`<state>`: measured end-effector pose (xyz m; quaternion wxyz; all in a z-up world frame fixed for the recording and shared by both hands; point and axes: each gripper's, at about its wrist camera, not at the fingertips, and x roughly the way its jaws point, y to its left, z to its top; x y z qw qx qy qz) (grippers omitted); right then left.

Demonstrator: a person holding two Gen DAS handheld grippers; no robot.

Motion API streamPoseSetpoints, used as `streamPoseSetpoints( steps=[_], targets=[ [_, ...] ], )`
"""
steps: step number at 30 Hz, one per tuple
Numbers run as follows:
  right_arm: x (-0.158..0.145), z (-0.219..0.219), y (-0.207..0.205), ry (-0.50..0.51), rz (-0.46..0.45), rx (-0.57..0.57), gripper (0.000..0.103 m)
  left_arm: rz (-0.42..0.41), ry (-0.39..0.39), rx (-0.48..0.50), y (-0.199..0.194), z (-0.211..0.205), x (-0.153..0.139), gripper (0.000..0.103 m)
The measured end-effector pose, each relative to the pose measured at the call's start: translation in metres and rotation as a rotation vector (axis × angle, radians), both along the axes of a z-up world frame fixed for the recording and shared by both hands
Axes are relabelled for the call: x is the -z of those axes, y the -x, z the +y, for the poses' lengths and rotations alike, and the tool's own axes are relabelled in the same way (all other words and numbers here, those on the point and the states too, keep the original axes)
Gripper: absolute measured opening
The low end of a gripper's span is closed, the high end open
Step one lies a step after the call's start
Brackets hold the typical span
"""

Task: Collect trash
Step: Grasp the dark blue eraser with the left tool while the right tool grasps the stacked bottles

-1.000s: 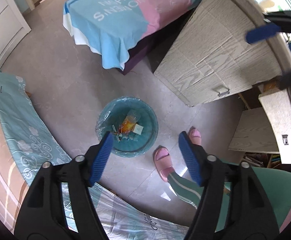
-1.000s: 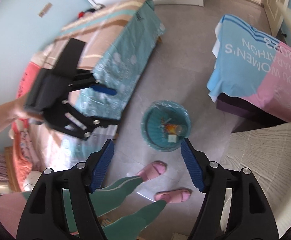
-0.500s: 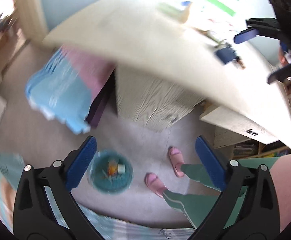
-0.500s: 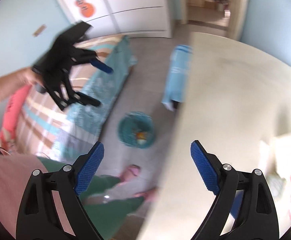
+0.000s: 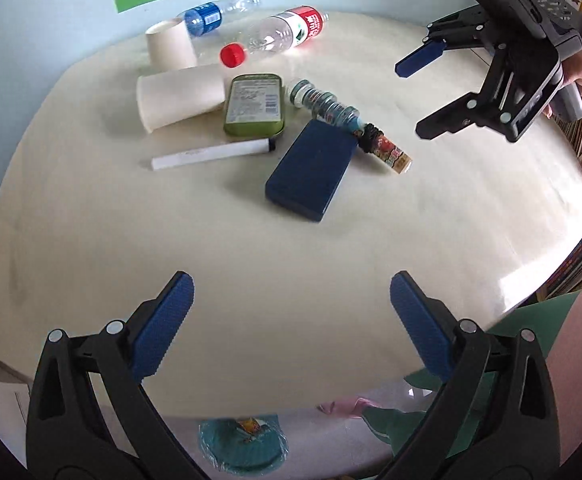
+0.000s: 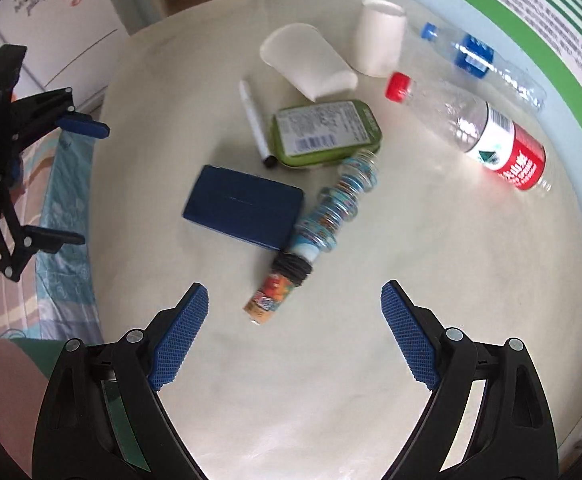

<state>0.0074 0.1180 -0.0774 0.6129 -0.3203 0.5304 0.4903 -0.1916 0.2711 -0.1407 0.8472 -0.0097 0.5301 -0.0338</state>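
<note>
- Left claw (image 5: 291, 320): jaws spread wide with nothing between them, having just been opening; it points steeply down at bare tabletop (image 5: 291, 248).
- Right claw (image 6: 295, 332): jaws likewise apart and empty, having just been opening. The patterned tube (image 6: 323, 216) lies on its side directly ahead, its near end just beyond the fingertips.
- Trash location: ahead of both claws, in one cluster. A dark blue case (image 5: 311, 170) touches the tube; beyond them lie a green tin (image 5: 254, 105), a white marker (image 5: 211, 153), one tipped paper cup (image 5: 179, 98), one upright paper cup (image 5: 169, 46), a red-capped bottle (image 5: 279, 36) and a blue-labelled bottle (image 5: 215, 14).
- Bin (image 5: 243, 446): on the floor, behind and below the left claw, past the tabletop edge.
- Hazard, judged: the tube and both bottles are round and lie flat; an off-centre closure is likely to roll them away.
- Hazard, judged: items touch, so closing on one may drag or pinch its neighbour.
- Hazard, judged: both claws aim at the same cluster and could collide if they descend together.
</note>
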Motion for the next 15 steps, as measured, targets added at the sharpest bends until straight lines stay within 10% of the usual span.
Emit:
streamPoseSetpoints(
  steps=[15],
  targets=[
    [0.055, 0.003, -0.019, 0.059, -0.075, -0.130, 0.070, 0.046, 0.047, 0.033, -0.086, -0.009, 0.044, 0.096]
  ],
)
